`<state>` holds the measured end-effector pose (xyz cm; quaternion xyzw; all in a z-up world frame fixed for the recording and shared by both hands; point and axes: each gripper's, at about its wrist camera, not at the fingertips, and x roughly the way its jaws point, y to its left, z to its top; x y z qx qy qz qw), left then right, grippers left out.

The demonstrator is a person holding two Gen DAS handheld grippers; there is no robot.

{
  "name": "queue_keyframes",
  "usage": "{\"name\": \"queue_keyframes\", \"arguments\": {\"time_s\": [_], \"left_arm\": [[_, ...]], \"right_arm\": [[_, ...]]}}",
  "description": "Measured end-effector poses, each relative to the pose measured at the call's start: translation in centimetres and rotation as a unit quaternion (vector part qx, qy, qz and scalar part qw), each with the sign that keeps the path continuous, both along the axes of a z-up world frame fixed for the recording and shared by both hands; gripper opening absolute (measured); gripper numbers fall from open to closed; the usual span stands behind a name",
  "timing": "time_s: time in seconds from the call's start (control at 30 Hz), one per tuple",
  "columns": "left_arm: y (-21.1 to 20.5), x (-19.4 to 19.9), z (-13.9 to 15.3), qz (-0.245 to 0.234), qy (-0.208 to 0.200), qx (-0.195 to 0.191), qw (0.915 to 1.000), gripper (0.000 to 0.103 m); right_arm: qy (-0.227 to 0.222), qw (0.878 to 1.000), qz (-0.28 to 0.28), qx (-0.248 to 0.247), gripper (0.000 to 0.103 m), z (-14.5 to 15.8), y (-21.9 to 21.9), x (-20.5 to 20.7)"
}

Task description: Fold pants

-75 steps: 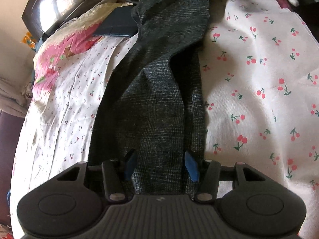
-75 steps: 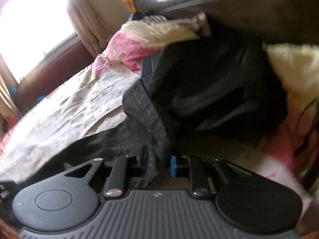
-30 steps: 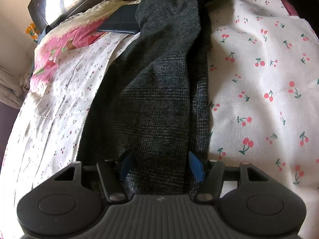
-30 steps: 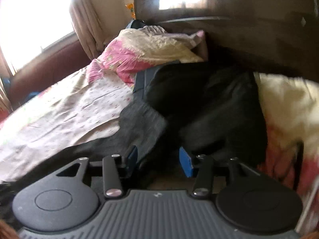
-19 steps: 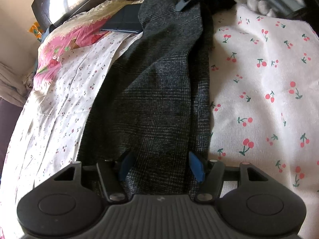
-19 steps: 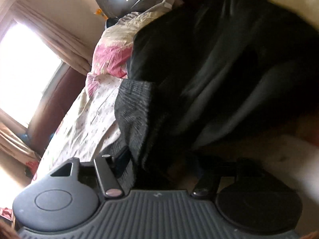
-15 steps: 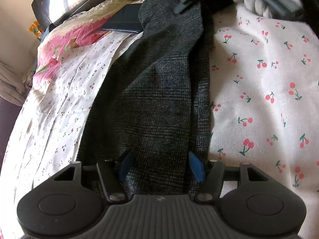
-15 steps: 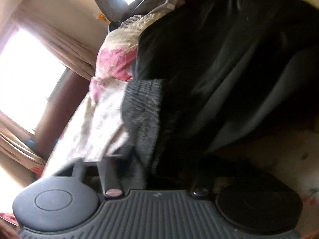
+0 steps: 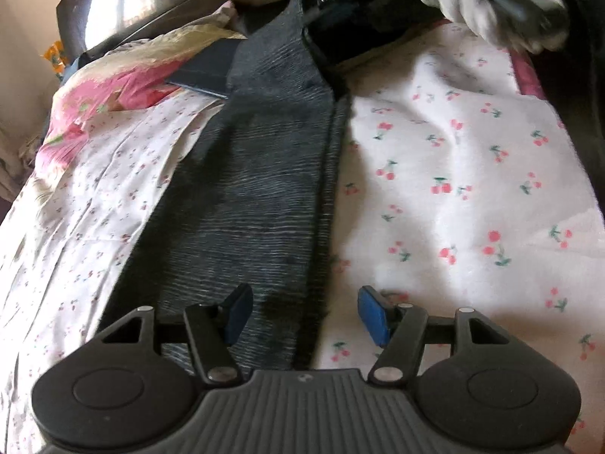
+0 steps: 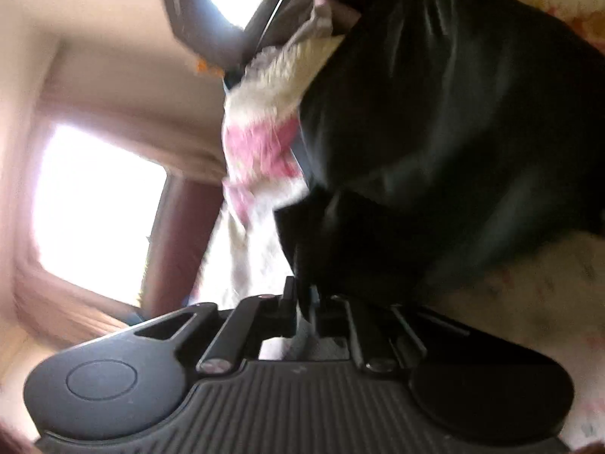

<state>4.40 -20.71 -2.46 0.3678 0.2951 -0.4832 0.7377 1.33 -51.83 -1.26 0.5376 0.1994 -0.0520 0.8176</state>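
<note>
Pinching the far end of the pants [image 9: 261, 189], right gripper [image 10: 302, 302] has just closed on the fabric; left gripper [image 9: 302, 314] hangs open over the near end.

The pants [image 9: 264, 174] are a coarse woven cloth, dark grey with fine pale lines, matt and rough-looking. They lie on a soft white cotton sheet [image 9: 472, 189] printed with red cherries; toward the left edge of the bed the cloth [image 9: 94, 196] looks thinner, creased, with smaller print. At the head of the bed a pillow [image 9: 124, 75] wears smooth pink-and-cream cloth, and the headboard [image 9: 124, 0] is dark polished wood, glossy enough to mirror a window. The left gripper [image 9: 302, 314] is matt black plastic with ribbed housing, blue rubbery pads [image 9: 372, 314] and bright metal pins. A white knit glove [image 9: 487, 11] covers a hand.
</note>
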Motion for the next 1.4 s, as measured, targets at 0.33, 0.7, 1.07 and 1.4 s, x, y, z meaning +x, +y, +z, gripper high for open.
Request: {"name": "queue_keyframes", "arguments": {"time_s": [0.33,0.7,1.07,1.4], "left_arm": [[-0.1,-0.4,-0.2,0.003,0.007,-0.003,1.0,0.076],[1.4,0.5,-0.1,0.058,0.033,-0.033,0.9972,0.075],[15.0,0.9,1.8,0.251,0.041,-0.088,0.9631,0.075],[27.3,-2.7,1.1,0.404,0.078,-0.153,0.8982,0.079]], "right_arm": [[0.039,0.997,-0.038,-0.054,0.066,-0.2,0.5,-2.8],[0.106,0.976,0.053,-0.181,0.008,-0.1,4.6,10.3],[-0.024,0.85,0.329,-0.411,0.008,8.6,27.2,12.1],[-0.034,0.672,0.562,-0.481,0.008,2.4,49.9,10.9]]}}
